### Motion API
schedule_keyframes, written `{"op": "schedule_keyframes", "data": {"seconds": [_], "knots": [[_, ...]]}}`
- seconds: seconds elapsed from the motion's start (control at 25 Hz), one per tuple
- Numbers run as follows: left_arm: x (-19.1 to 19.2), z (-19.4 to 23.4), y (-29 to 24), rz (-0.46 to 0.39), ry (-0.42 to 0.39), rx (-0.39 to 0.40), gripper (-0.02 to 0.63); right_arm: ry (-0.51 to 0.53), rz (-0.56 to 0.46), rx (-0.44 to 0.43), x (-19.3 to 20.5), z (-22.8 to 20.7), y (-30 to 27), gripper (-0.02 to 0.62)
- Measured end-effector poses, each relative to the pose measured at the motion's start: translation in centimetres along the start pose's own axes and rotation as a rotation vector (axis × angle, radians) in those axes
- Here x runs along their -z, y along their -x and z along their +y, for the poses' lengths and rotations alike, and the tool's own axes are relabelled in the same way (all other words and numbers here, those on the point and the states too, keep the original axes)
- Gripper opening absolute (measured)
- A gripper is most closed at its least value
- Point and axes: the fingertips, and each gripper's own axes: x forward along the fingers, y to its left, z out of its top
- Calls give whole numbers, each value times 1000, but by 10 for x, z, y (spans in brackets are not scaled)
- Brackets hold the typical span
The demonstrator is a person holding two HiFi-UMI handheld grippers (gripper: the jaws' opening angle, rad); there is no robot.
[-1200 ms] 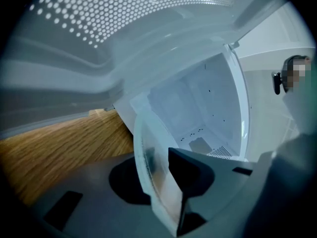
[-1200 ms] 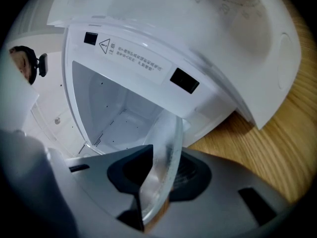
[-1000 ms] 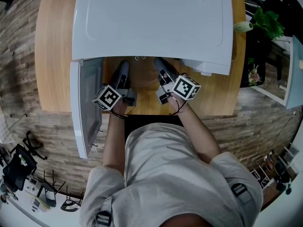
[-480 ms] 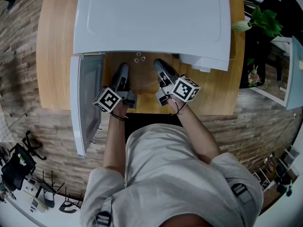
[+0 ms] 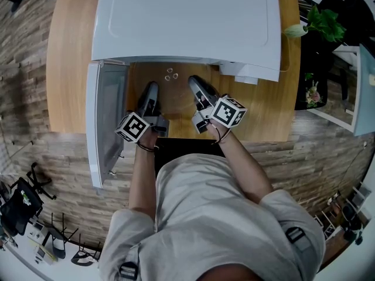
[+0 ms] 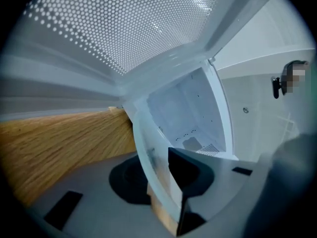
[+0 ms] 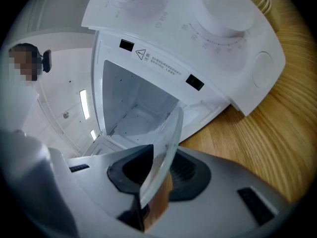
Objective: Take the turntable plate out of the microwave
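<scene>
Wooden table (image 5: 67,51) underneath all, with the white microwave (image 5: 181,16) at twelve o'clock on it and the door (image 5: 105,122) swung out toward nine. In front of the opening, at centre, the clear glass turntable plate (image 7: 166,133), carried between the two tools and seemingly clear of the cavity. At its nine o'clock rim the left gripper (image 6: 161,177), jaws pinching the glass; at three o'clock the right gripper (image 7: 156,177), jaws likewise clamped on the rim. Risk from here, as a judgement: smooth glass held only by two thin edge bites, so liable to slide out or tip if either hand pulls faster, drifts outward or rolls; liable also to clip the door edge at nine. From the head view, hardly any sign of the plate, only both tools and the gap between them. From the gripper views, plainly the rim between each pair of pads and the bare cavity behind.
</scene>
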Motion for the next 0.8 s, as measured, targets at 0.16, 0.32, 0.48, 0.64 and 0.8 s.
{"op": "schedule_keyframes", "data": {"seconds": [0.16,0.32,0.48,0.64,0.8], "knots": [[3,-1,7,-12,-3,3,114,10,4,-12,2,4,5,95],[8,-5,15,-23,-4,6,115,21,8,-22,5,6,13,95],[13,-9,23,-40,-3,11,115,30,13,-33,9,9,21,95],[18,-15,32,-59,-10,16,115,42,20,-47,11,13,30,95],[27,-19,44,-65,-20,5,117,45,20,-59,15,17,44,95]]}}
